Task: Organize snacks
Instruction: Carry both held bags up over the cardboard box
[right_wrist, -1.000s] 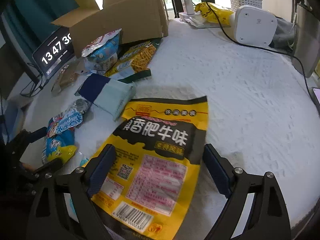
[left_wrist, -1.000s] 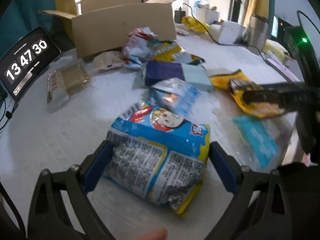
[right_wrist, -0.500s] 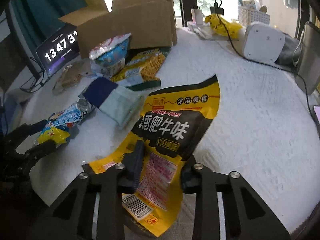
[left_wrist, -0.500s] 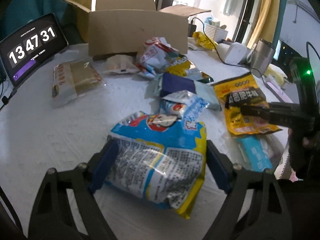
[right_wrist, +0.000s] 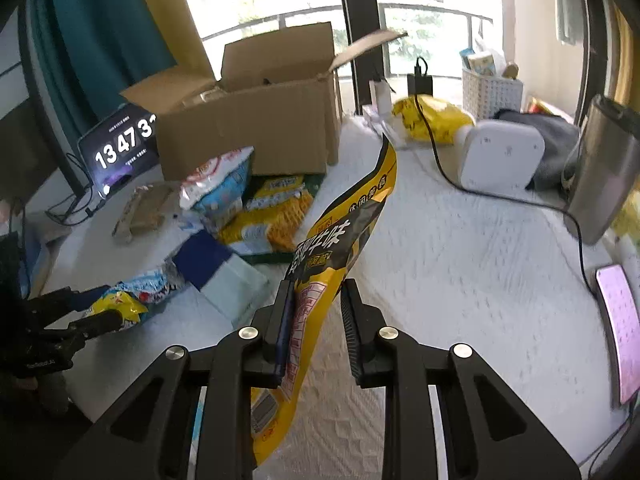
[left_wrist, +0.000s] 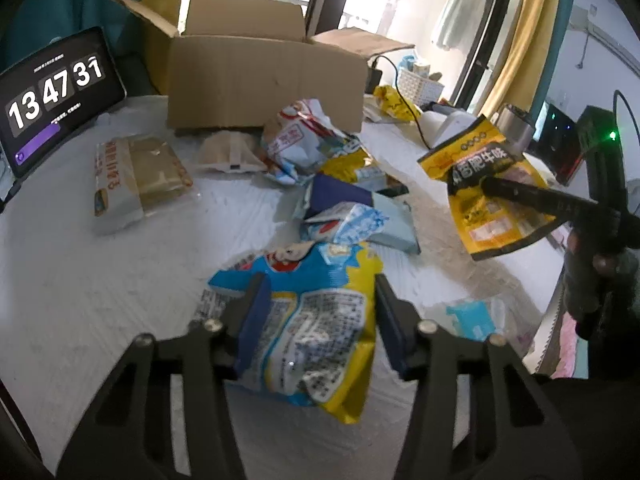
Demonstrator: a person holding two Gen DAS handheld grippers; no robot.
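Left hand-held gripper (left_wrist: pixel 316 320) clamped on my blue-yellow snack bag (left_wrist: pixel 316 320) | right hand-held gripper (right_wrist: pixel 314 312) pinching yellow-black pouch (right_wrist: pixel 340 248), lifted off worktop (right_wrist: pixel 460 260) | carry both high toward open cardboard box (right_wrist: pixel 248 136) at 11 o'clock, clearing the loose packets.

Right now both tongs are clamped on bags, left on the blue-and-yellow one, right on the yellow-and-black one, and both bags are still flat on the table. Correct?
Not quite. The left tongs do grip the blue-and-yellow bag and the right tongs the yellow-and-black bag. But the yellow-and-black bag is not flat on the table: the left wrist view shows it lifted clear, hanging in the air.
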